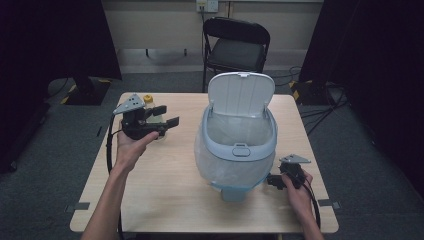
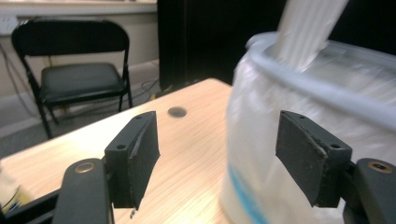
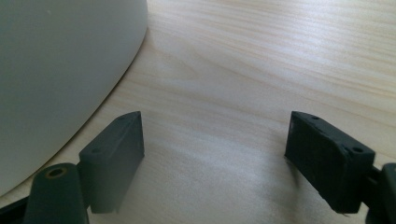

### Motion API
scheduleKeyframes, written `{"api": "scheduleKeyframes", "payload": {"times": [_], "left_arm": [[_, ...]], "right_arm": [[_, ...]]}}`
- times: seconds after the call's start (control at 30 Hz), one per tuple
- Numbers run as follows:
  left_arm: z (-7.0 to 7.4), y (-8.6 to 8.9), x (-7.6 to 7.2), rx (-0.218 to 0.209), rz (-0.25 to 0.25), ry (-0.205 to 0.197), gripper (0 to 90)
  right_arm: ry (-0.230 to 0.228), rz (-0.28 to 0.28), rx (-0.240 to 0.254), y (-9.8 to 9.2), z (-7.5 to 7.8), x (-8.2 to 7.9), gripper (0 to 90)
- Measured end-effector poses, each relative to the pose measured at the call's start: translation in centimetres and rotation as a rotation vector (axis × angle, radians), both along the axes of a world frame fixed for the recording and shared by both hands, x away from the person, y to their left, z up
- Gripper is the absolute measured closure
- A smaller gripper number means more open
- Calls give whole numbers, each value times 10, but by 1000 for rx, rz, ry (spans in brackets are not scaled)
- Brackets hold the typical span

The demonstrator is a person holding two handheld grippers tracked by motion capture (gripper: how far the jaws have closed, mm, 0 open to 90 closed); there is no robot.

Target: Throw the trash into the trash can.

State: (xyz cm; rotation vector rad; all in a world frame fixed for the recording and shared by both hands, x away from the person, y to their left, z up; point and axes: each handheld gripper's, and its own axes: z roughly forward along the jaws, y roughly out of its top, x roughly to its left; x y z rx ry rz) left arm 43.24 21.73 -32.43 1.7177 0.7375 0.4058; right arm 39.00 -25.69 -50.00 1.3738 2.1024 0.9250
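Small yellow-capped plastic bottle (image 1: 152, 111) stands upright just behind the left gripper (image 1: 172, 121) (nearer hand), whose jaws gape wide, holding nothing.

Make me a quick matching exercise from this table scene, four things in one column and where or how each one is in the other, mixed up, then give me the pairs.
Things:
1. bin lid
2. bottle
3. left gripper
4. right gripper

States:
A. low by the foot of the bin, jaws open
B. flipped up at the back of the bin
C. standing on the table behind the left gripper
D. held above the table, open, empty

Pairs: 1-B, 2-C, 3-D, 4-A
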Motion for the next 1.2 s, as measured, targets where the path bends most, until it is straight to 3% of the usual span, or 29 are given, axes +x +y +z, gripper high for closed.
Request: {"api": "scheduleKeyframes", "payload": {"times": [0.1, 0.23, 0.33, 0.5, 0.57, 0.7, 0.83, 0.93, 1.0, 1.1, 1.2], "left_arm": [[-9, 9, 8, 13, 33, 34, 302], [-21, 18, 14, -21, 58, 71, 300], [-29, 23, 16, 1, 90, 89, 301], [-36, 35, 21, 12, 135, 106, 306], [-38, 39, 23, 28, 186, 104, 308], [-43, 45, 29, 38, 243, 114, 295], [-47, 47, 42, 68, 255, 138, 257], [-48, 51, 51, 35, 274, 149, 257], [-49, 54, 59, 39, 285, 163, 259], [-50, 56, 68, 59, 326, 138, 278], [-53, 55, 76, 80, 334, 153, 295]], "right_arm": [[0, 0, 0, 0, 0, 0, 184], [0, 0, 0, 0, 0, 0, 184], [0, 0, 0, 0, 0, 0, 184], [0, 0, 0, 0, 0, 0, 184], [0, 0, 0, 0, 0, 0, 184], [0, 0, 0, 0, 0, 0, 184], [0, 0, 0, 0, 0, 0, 184], [0, 0, 0, 0, 0, 0, 184], [0, 0, 0, 0, 0, 0, 184], [0, 0, 0, 0, 0, 0, 184], [0, 0, 0, 0, 0, 0, 184]]}}
